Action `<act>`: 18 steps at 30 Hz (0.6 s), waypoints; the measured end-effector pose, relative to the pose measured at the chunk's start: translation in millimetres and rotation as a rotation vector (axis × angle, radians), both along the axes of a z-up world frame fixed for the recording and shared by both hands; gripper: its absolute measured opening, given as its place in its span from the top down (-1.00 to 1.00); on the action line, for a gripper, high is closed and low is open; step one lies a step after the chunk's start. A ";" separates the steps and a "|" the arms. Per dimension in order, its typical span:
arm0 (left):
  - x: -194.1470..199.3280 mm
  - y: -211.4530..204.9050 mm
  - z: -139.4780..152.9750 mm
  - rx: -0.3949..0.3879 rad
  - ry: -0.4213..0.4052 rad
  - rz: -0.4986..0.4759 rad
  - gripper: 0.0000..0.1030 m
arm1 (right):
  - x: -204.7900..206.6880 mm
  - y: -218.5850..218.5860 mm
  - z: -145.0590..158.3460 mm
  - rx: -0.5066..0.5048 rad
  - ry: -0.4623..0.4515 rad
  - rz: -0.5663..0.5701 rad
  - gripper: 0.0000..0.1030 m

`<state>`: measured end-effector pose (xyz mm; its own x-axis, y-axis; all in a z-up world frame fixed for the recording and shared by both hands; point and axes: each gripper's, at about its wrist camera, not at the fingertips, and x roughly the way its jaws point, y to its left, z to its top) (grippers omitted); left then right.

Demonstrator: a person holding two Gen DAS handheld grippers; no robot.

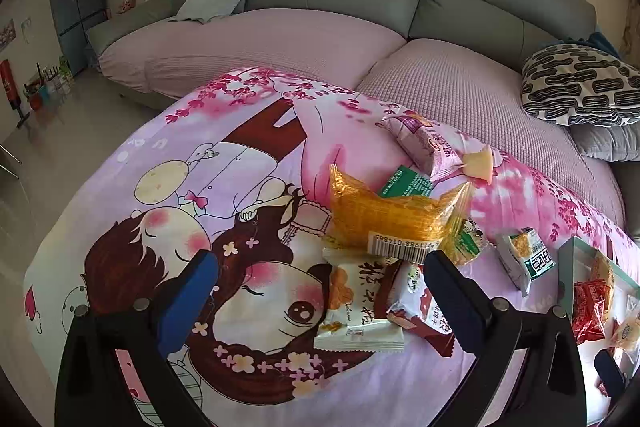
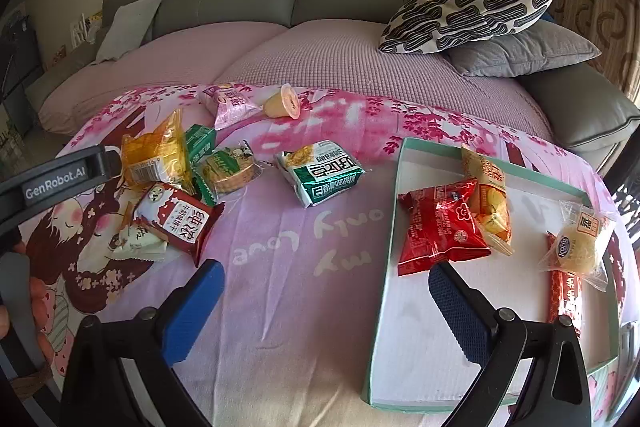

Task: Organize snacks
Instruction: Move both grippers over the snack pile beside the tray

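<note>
Shown from both wrist views, the shallow green-rimmed tray (image 2: 402, 163) served as the landmark on the pink cartoon-print cloth (image 2: 304, 291). Inside it lay a red packet (image 2: 440, 231), a yellow-orange packet (image 2: 486, 199) touching the red one, a clear-wrapped pale cake (image 2: 580, 239) and a red stick pack (image 2: 566, 299). Left of the tray, apart from it, lay a green-and-white packet (image 2: 324, 173); farther left was a loose pile with an orange-wrapped cake (image 1: 392, 211) on top, a maroon packet (image 1: 420, 311) and a white packet (image 1: 352, 311). Beyond the pile lay a pink packet (image 1: 424, 143) beside a small pudding cup (image 2: 282, 101). The left gripper (image 1: 320, 299) was spread wide and empty above the pile; the right gripper (image 2: 326, 303) was likewise spread and empty at the tray's near left edge
</note>
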<state>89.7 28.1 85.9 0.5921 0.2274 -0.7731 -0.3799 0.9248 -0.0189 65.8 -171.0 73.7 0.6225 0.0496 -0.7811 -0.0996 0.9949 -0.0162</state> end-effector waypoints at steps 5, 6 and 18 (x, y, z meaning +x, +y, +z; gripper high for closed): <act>1.5 9.4 -3.8 0.000 0.004 -0.008 -0.99 | 2.6 16.8 -4.0 -0.015 0.006 0.026 -1.00; 1.6 11.3 -5.0 -0.009 0.004 -0.013 -0.99 | 3.2 20.1 -4.8 -0.017 0.007 0.034 -1.00; 3.0 32.9 -16.1 -0.080 0.016 -0.061 -0.99 | 10.8 30.1 -8.5 0.029 -0.016 0.030 -1.00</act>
<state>92.7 61.0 69.7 0.5902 0.1281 -0.7970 -0.3237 0.9420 -0.0883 76.6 -140.9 65.1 0.6327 0.0910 -0.7690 -0.1291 0.9916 0.0111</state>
